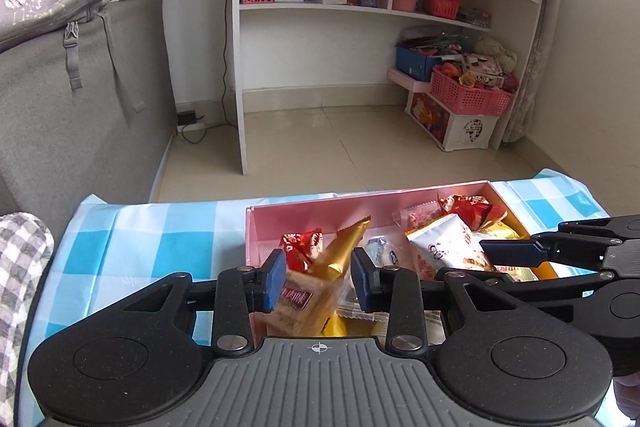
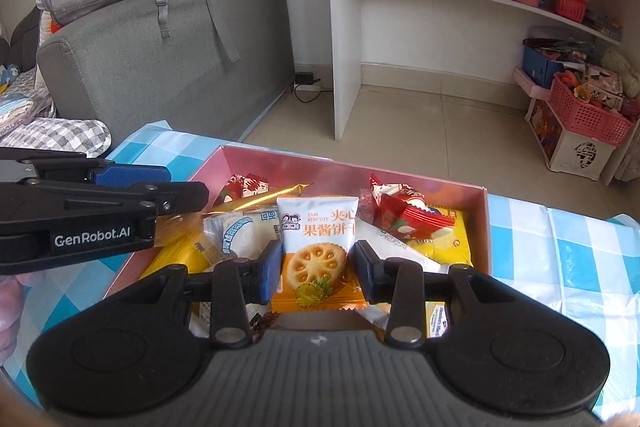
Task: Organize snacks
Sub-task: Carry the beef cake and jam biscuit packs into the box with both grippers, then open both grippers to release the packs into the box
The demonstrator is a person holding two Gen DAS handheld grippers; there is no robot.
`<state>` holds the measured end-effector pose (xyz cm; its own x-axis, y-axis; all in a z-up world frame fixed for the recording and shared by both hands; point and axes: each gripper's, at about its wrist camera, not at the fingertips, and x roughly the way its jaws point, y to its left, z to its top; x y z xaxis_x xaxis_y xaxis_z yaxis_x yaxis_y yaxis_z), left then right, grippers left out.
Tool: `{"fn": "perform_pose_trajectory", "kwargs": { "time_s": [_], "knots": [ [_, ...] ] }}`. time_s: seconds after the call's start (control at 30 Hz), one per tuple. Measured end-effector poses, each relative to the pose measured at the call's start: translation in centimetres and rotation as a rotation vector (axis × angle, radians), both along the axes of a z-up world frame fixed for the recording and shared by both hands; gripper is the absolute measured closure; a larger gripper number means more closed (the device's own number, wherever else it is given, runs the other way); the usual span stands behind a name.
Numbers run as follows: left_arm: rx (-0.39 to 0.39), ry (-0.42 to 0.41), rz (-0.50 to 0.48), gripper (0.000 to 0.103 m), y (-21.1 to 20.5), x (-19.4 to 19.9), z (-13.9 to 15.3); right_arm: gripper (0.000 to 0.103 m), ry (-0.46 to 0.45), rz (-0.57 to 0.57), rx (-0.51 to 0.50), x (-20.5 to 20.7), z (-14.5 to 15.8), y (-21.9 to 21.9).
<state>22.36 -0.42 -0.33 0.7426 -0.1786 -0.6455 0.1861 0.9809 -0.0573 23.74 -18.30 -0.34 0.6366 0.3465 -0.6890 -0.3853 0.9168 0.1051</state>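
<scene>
An open pink box [image 1: 360,198] [image 2: 296,169] of snack packets lies on a blue-checked tablecloth [image 1: 160,239]. My left gripper [image 1: 319,279] hangs over the box's left end, its blue pads shut on a tan cracker packet [image 1: 304,301] with a maroon label, blurred and tilted. My right gripper [image 2: 318,275] grips an upright white-and-orange jam biscuit packet [image 2: 316,247] above the box's middle. Each gripper shows in the other's view: the right one [image 1: 500,263] and the left one [image 2: 176,187]. In the box lie a gold wrapper [image 2: 276,197], red packets [image 2: 404,215] and a yellow packet [image 2: 452,239].
The table's far edge drops to a tiled floor [image 1: 320,139]. A grey sofa [image 2: 168,67] with a backpack on it stands at the left, with a white shelf unit [image 1: 240,67] behind. Pink baskets and boxes [image 1: 468,95] are stacked at the back right.
</scene>
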Motion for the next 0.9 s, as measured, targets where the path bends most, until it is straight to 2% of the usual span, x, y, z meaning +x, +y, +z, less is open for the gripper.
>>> {"fn": "perform_pose_trajectory", "kwargs": {
  "time_s": [0.3, 0.47, 0.5, 0.57, 0.9],
  "knots": [
    [-0.004, 0.035, 0.030, 0.070, 0.5, 1.5, -1.6, 0.066, 0.009, 0.004, -0.032, 1.8, -0.6, 0.7],
    [-0.013, 0.028, 0.029, 0.067, 0.6, 1.4, -1.5, 0.059, 0.003, -0.009, -0.012, 1.8, -0.5, 0.6],
    [-0.014, 0.028, 0.027, 0.065, 0.6, 1.3, -1.4, 0.054, 0.001, -0.009, -0.003, 1.7, -0.4, 0.5],
    [-0.015, 0.025, 0.021, 0.055, 0.6, 1.1, -1.2, 0.046, -0.001, -0.009, 0.009, 1.4, -0.1, 0.2],
    [-0.019, 0.022, 0.003, 0.032, 0.2, -1.0, -0.1, 0.034, -0.027, -0.011, 0.029, -0.8, 2.1, -1.1]
  ]
}}
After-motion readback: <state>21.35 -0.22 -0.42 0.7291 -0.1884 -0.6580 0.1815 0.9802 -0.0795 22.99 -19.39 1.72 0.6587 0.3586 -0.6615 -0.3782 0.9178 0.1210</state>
